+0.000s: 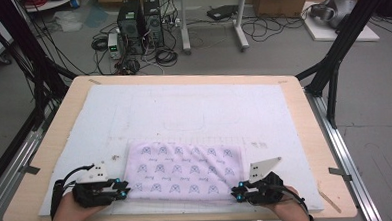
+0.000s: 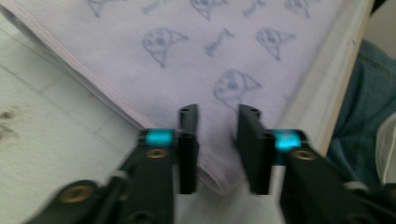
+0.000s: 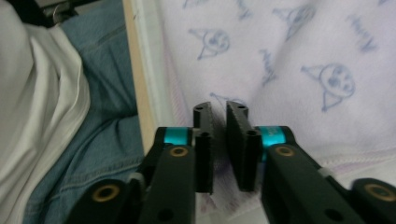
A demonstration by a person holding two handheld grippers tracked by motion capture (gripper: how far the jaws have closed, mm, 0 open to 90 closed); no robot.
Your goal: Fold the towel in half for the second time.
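Lilac printed cloth (image 1: 184,171) lies flat, long axis left-right.

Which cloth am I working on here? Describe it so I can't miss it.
On the wooden table lies a white mat. The cloth lies folded along the mat's near edge: pale lilac, printed with small blue cartoon faces, its near corners at the left gripper and the right gripper.

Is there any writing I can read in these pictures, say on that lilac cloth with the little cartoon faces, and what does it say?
Lilac printed cloth: a short cursive word in blue repeats between the cartoon faces, too blurred to read.
Black computer towers on the floor: any labels are too small to read.
No other text can be read.
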